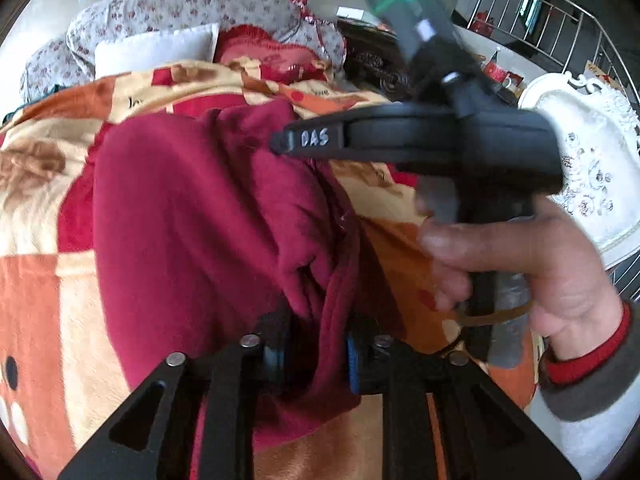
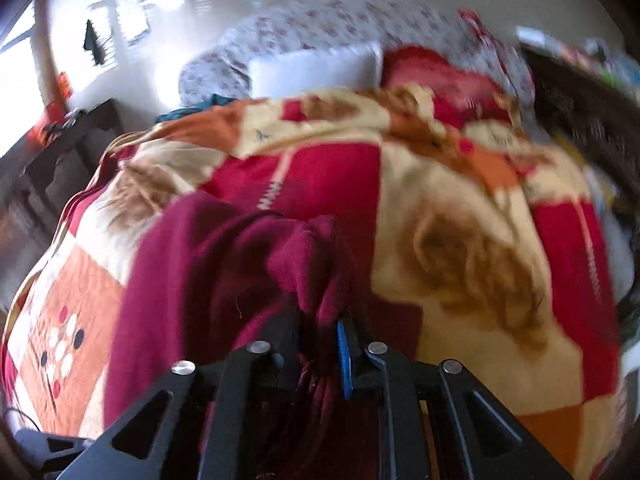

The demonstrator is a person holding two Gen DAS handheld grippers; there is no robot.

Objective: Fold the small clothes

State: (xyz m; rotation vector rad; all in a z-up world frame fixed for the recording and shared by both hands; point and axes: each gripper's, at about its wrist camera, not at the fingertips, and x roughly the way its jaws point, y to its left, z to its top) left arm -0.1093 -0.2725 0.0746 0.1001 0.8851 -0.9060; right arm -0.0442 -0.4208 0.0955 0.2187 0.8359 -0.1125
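Observation:
A dark red fleece garment (image 1: 208, 216) lies bunched on a patterned blanket (image 1: 52, 280). My left gripper (image 1: 316, 356) is shut on a fold of the garment at its near edge. My right gripper (image 2: 320, 344) is shut on another bunched fold of the same garment (image 2: 224, 264). In the left wrist view the right gripper's black body and the hand that holds it (image 1: 500, 240) are to the right, above the blanket; its fingertips are hidden there.
The orange, red and cream blanket (image 2: 460, 248) covers a bed. A white pillow (image 1: 156, 52) and floral bedding (image 1: 172, 4) lie at the far end. A white ornate chair (image 1: 580, 152) and a metal railing (image 1: 568, 12) stand to the right. A dark side table (image 2: 68, 148) is at the left.

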